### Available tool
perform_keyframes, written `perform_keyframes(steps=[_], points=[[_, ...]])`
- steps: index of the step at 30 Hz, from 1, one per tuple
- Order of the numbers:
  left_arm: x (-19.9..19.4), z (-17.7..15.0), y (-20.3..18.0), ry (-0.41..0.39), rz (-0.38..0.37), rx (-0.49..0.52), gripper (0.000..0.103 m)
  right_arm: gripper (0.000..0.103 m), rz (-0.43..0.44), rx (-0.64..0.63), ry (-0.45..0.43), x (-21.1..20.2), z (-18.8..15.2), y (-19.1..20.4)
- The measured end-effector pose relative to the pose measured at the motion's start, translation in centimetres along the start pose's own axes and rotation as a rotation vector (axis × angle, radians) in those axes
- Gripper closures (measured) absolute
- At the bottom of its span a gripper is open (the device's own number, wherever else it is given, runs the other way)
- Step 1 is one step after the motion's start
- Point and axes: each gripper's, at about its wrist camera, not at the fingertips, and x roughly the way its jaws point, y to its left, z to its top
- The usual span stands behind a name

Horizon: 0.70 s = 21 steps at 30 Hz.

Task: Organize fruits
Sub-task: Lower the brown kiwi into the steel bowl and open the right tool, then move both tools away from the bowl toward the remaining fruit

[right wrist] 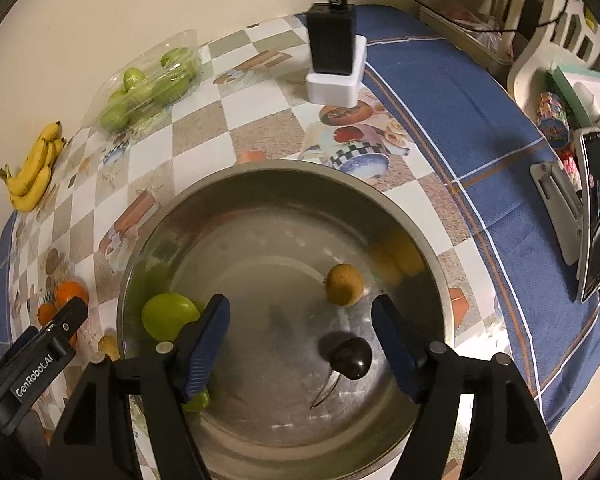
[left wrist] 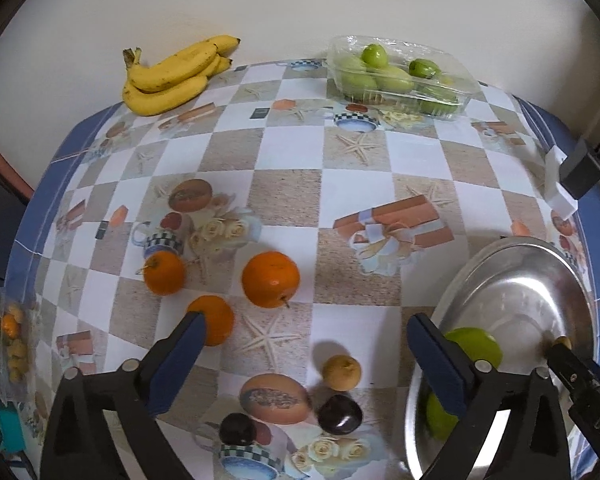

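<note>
The left tongs (left wrist: 304,344) stand wide apart with nothing between them, above the patterned worktop (left wrist: 284,148). Just below them lie a small tan fruit (left wrist: 341,372) and two dark plums (left wrist: 340,414), with three oranges (left wrist: 271,279) nearby. The right tongs (right wrist: 300,320) are also apart and empty, hanging over the steel bowl (right wrist: 428,232). In the bowl sit a green fruit (right wrist: 168,316), a tan fruit (right wrist: 344,284) and a dark stemmed fruit (right wrist: 352,356). Bananas (left wrist: 172,76) and a clear tray of green fruits (left wrist: 400,76) rest by the wall.
</note>
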Motion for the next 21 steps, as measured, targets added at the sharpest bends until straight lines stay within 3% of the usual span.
perform_keyframes(steps=[4, 9, 21], points=[[-0.4, -0.2, 0.6, -0.014, 0.005, 0.007, 0.0, 0.01, 0.015, -0.014, -0.019, -0.4, -0.1, 0.7], [-1.2, -0.3, 1.7, -0.033, -0.006, -0.006, 0.0, 0.005, 0.015, -0.043, -0.026, -0.8, -0.4, 1.6], [-3.7, -1.0, 5.2, -0.08, -0.001, -0.033, 0.0, 0.005, 0.089, -0.099, -0.031, -2.4, -1.7, 4.8]])
